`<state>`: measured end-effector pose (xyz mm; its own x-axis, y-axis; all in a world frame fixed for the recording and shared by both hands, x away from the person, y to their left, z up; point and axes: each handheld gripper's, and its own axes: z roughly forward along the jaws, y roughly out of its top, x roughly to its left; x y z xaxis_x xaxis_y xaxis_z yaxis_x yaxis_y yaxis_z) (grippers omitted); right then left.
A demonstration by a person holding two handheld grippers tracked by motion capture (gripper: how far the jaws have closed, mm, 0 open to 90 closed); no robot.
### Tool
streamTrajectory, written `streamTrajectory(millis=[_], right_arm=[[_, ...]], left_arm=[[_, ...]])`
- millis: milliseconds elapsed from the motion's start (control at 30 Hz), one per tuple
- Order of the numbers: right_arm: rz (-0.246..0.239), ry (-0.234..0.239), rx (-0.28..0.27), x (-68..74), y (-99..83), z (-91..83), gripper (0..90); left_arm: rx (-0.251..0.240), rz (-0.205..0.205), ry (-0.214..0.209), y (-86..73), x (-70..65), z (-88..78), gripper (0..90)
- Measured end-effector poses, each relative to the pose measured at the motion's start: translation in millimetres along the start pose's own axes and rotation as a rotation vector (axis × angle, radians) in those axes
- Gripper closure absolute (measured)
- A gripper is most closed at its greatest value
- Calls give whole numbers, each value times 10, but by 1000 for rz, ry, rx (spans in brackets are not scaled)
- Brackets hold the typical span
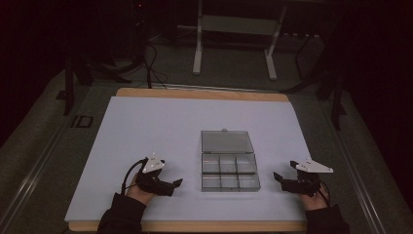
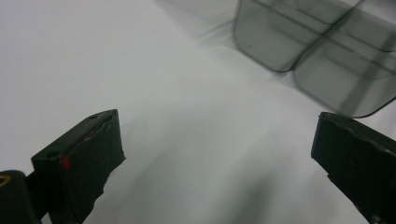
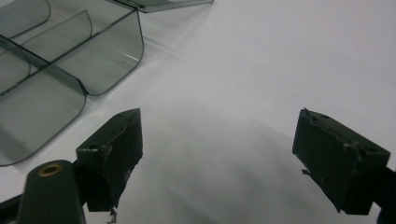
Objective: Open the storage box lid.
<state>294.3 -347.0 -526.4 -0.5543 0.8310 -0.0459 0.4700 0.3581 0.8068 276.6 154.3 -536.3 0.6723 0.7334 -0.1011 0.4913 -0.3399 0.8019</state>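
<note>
- Left gripper [image 1: 179, 184] rests low over the white table [image 1: 146, 126], just left of the box [image 1: 229, 168], jaws spread wide with nothing between them; the left gripper view shows bare table between the jaws and the box's near corner [image 2: 322, 51] ahead to the right
- Box sits mid-table between the two grippers, apart from both, lid [image 1: 227, 141] swung open and lying flat behind the tray; the six compartments look empty
- Right gripper [image 1: 276, 177] hovers just right of the box, jaws likewise wide apart and holding nothing; the right gripper view has the tray's rounded walls [image 3: 70, 60] ahead to its left
- Judged step: an approach, both grippers squared to the box and not yet touching it
- Next move likely calls for one gripper to steady the tray while the other reaches the lid's far edge to fold it forward, keeping the light box from sliding
</note>
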Motion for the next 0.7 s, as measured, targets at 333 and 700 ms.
streamTrajectory(millis=[333,700], right_arm=[[10,-46,0,-19,-52,21,160],[14,-69,3,-13,-65,30,162]], left_arm=[[-16,-13,104,-90,16,-86,33],[-70,-40,137,-125,20,-128,33]])
